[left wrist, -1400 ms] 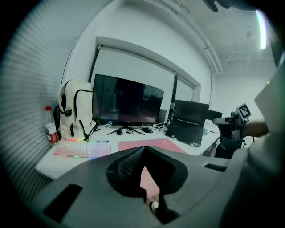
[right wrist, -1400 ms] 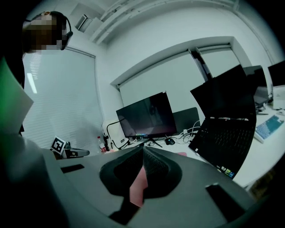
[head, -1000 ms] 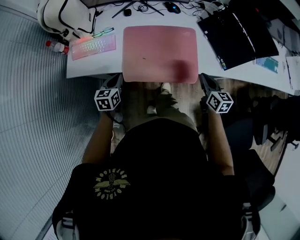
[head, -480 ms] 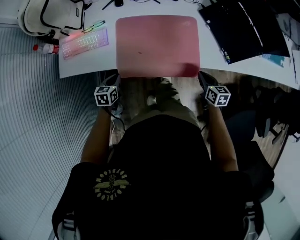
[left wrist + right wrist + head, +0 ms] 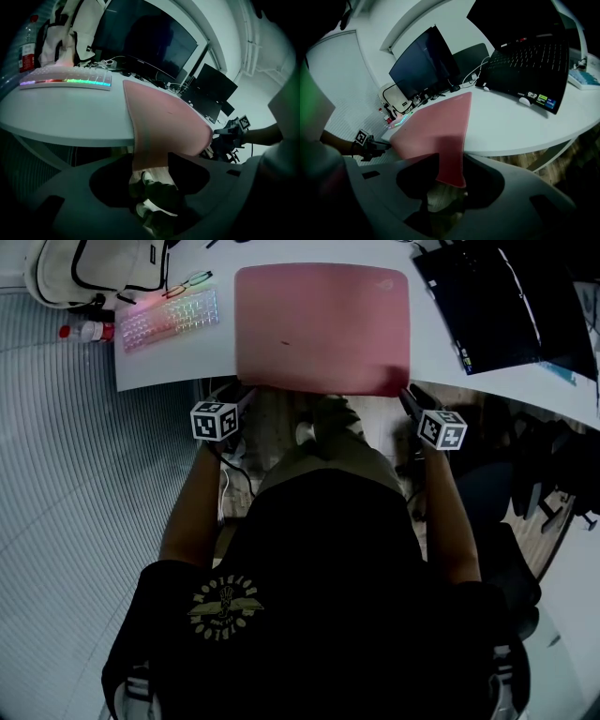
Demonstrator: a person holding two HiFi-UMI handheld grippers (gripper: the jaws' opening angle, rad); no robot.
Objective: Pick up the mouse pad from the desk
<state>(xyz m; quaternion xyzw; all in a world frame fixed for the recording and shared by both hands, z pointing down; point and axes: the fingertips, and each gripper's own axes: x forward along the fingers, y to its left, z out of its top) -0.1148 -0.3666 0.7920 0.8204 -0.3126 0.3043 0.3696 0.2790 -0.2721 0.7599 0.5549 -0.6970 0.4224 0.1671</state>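
The pink mouse pad [image 5: 319, 324] lies on the white desk [image 5: 178, 362], its near edge hanging over the desk's front rim. My left gripper [image 5: 246, 394] is at the pad's near left corner and my right gripper [image 5: 410, 396] at its near right corner. In the left gripper view the drooping pad corner [image 5: 150, 154] sits in the gap of the left gripper [image 5: 150, 165], whose jaws are opening. In the right gripper view the other corner [image 5: 450, 164] hangs the same way between the opening jaws of the right gripper [image 5: 449, 172]. Neither gripper's jaws visibly press on the pad.
A backlit keyboard [image 5: 169, 320], glasses [image 5: 192, 282], a bottle [image 5: 84, 332] and a white backpack [image 5: 94, 268] lie left of the pad. A black laptop [image 5: 497, 306] lies to its right. Monitors [image 5: 145, 40] stand at the back. The person's legs are under the desk edge.
Both grippers have come down with the pad's near corners to the desk's front edge. The pad, lifted at its near edge before, now rests on the desk.
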